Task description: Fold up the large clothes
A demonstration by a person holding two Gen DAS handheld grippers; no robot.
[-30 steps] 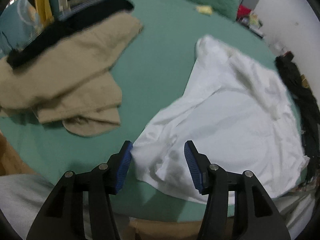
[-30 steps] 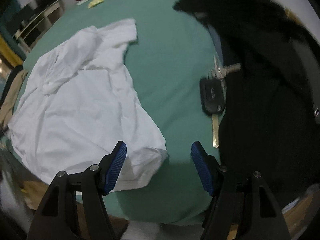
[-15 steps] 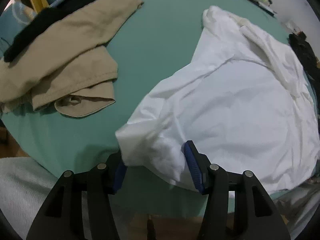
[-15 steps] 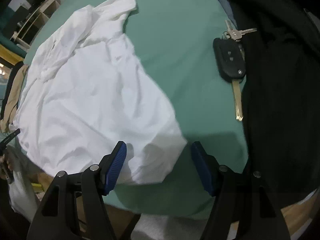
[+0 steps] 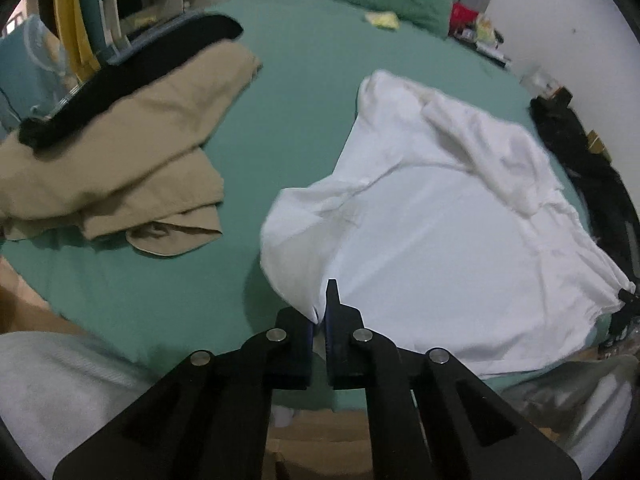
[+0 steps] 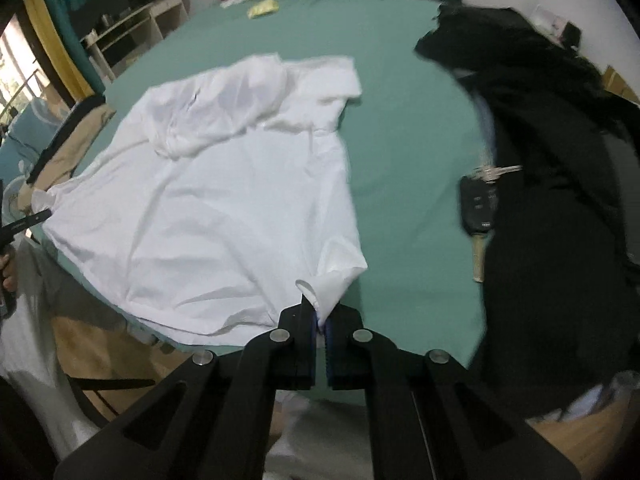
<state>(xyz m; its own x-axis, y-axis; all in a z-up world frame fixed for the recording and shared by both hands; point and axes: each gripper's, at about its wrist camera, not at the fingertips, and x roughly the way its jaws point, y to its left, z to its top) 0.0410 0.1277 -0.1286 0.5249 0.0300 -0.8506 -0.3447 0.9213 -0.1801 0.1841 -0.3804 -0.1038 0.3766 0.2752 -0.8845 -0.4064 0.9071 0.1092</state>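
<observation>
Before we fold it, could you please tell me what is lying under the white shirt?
The white cotton shirt lies on the green bed sheet, which shows all around it. Anything beneath its middle is covered and cannot be seen.

A white shirt (image 5: pixel 440 232) lies spread on the green bed (image 5: pixel 304 80), mostly flat with soft creases. Its collar end points away toward the pillows; there the cloth is bunched into a rumpled ridge (image 6: pixel 224 120), and one short sleeve (image 6: pixel 332 80) lies out flat to the right. The hem end is toward the near edge of the bed and partly overhangs it. Both near corners are lifted off the sheet: the left corner (image 5: pixel 296 280) is drawn up into a loose fold that narrows to a pinched point, and the right corner (image 6: pixel 332 284) curls up into a small cone, its edge rolled over.
</observation>
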